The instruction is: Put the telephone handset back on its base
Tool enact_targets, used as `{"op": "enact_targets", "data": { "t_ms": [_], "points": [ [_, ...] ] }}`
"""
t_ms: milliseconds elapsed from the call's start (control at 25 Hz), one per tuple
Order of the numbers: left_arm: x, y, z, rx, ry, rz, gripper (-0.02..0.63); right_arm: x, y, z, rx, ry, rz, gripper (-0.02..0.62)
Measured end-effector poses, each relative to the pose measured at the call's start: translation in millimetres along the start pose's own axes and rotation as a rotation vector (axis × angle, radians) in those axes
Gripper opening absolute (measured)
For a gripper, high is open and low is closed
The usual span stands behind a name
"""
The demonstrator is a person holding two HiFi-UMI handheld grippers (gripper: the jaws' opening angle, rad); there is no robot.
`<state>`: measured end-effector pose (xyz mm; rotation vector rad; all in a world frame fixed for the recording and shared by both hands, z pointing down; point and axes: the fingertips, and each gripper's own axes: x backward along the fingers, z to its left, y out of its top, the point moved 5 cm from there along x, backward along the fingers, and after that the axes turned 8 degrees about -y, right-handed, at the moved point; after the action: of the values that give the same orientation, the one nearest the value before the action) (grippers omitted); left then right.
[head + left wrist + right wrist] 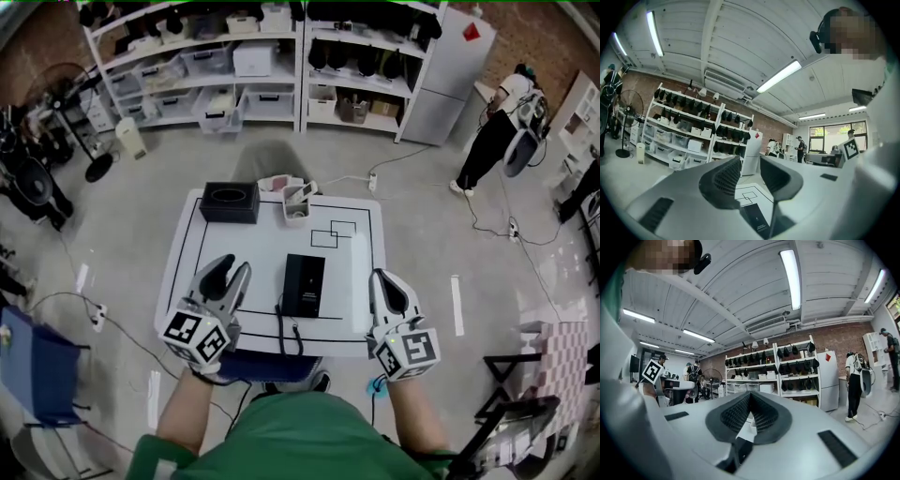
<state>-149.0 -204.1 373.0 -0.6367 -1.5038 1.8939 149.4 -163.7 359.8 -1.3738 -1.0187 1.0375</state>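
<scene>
- Step in hand: we judge the replacing step to be at or past its end. The black rectangular plastic telephone (305,284) lies as one flat block in the middle of the white table marked with black lines (356,272). We find no separate handset anywhere on the table, so we take it to be resting on the base. The head view is too small to confirm the seating.
- Cord: a thin black cord (284,334) runs from the telephone's near end to the table's near edge.
- Next move: in our judgement, only a check that the handset sits flush. If it sits proud, it calls for a light downward press; if not, both tools can draw clear.
- Jaws, left: the left gripper (234,265) is held to the left of the telephone, apart from it. Its ribbed pads stand partly apart with nothing between them; table and telephone show through the gap.
- Jaws, right: the right gripper (382,277) is held to the right of the telephone, apart from it. Its pads are clenched tip to tip and empty.
</scene>
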Motion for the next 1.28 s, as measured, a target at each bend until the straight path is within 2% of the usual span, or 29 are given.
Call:
{"op": "enact_targets", "data": {
  "t_ms": [160, 560, 840, 1280],
  "points": [
    [3, 11, -8, -0.058, 0.02, -0.023, 0.146, 0, 10, -2, 0.001, 0.002, -0.034, 0.02],
    [2, 26, -21, -0.104, 0.012, -0.048, 0.141, 6, 30, -8, 0.026, -0.012, -0.096, 0.02],
    [-6, 24, -32, -0.169, -0.005, -0.056, 0.135, 11, 32, -13, 0.054, -0.038, -0.125, 0.02],
    [-11, 9, -35, -0.162, -0.012, -0.02, 0.135, 18, 30, -19, 0.056, -0.045, -0.126, 0.02]
  ]
}}
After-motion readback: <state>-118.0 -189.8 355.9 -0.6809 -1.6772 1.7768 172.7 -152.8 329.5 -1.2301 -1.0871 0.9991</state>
